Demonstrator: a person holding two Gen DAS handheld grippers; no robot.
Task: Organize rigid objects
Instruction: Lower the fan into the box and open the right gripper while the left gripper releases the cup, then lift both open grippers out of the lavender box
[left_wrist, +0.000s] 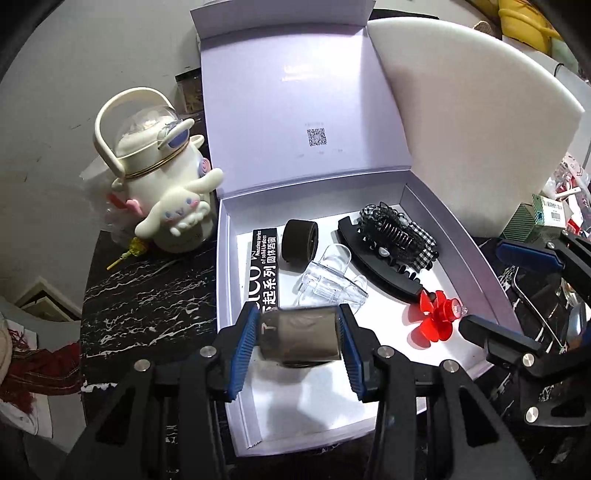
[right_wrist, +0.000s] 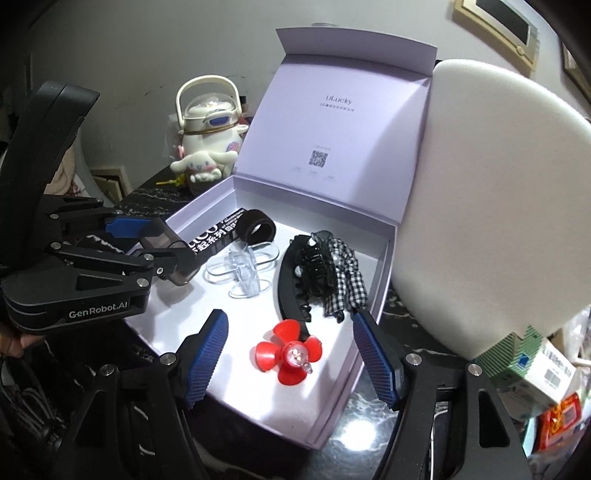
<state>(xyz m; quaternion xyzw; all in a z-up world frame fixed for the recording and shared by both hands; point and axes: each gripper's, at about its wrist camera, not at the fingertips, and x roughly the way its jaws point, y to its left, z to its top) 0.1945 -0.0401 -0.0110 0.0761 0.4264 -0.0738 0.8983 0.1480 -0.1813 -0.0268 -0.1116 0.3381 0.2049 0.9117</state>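
My left gripper (left_wrist: 300, 334) is clamped on a smoky translucent case (left_wrist: 300, 338), holding it over the near end of the open gift box (left_wrist: 461, 236). My right gripper (right_wrist: 290, 360) gapes wide and empty, a red propeller toy (right_wrist: 290, 352) just ahead between its pads, black hair clip (right_wrist: 291, 291) beyond.

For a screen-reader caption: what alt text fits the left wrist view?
The left gripper is shut on a smoky translucent container, held over the near end of an open white box. In the box lie a red flower clip, a clear clip and black hair clips; the right gripper waits open at right.
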